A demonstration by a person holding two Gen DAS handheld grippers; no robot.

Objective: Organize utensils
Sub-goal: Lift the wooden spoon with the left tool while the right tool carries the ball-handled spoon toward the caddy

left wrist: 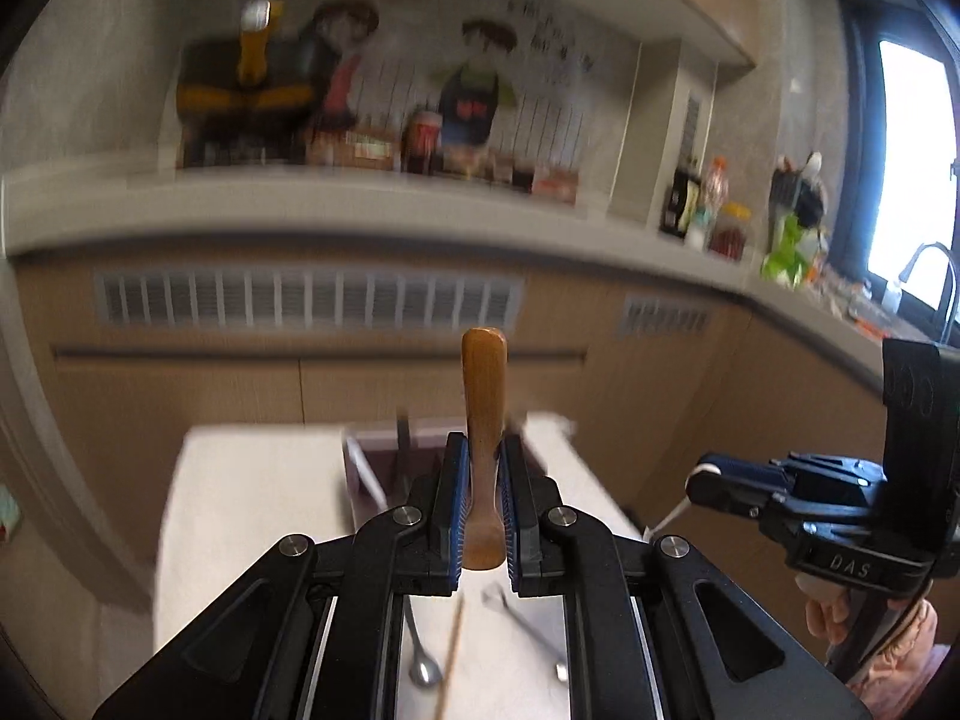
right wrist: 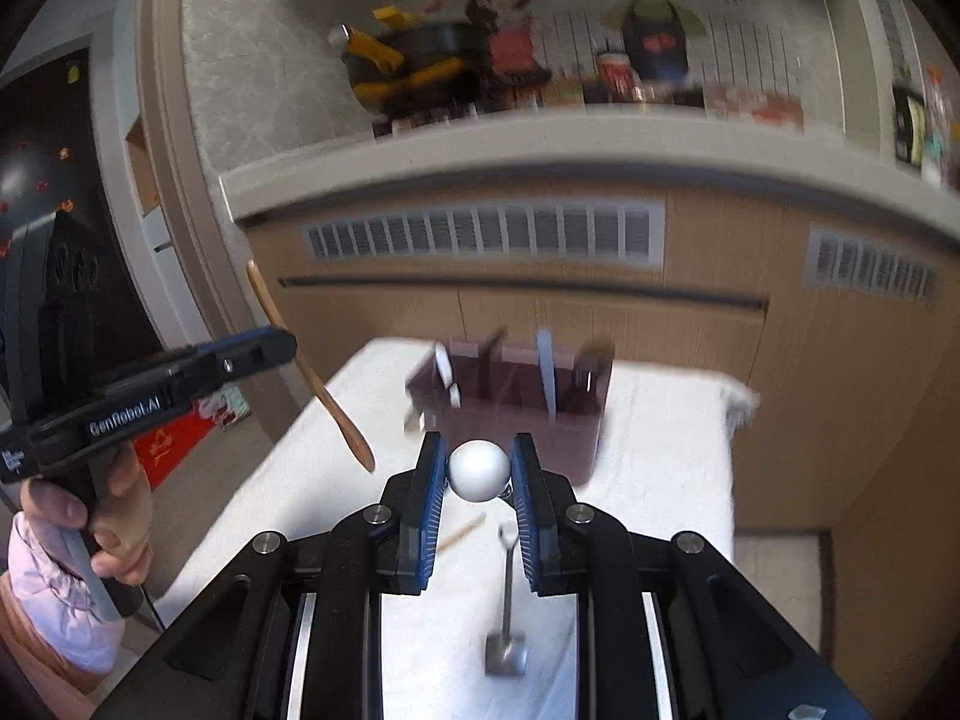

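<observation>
My left gripper is shut on a wooden spoon, held upright above the white table. It also shows in the right wrist view with the wooden spoon hanging bowl down. My right gripper is shut on a white spoon; it also shows in the left wrist view, at the right. A dark red utensil holder stands at the table's far end with several utensils in it. It also shows in the left wrist view.
On the table lie a metal spoon, a wooden chopstick and a small metal shovel-shaped spoon. Wooden cabinets with vents and a cluttered counter stand behind the table. A sink tap is at the far right.
</observation>
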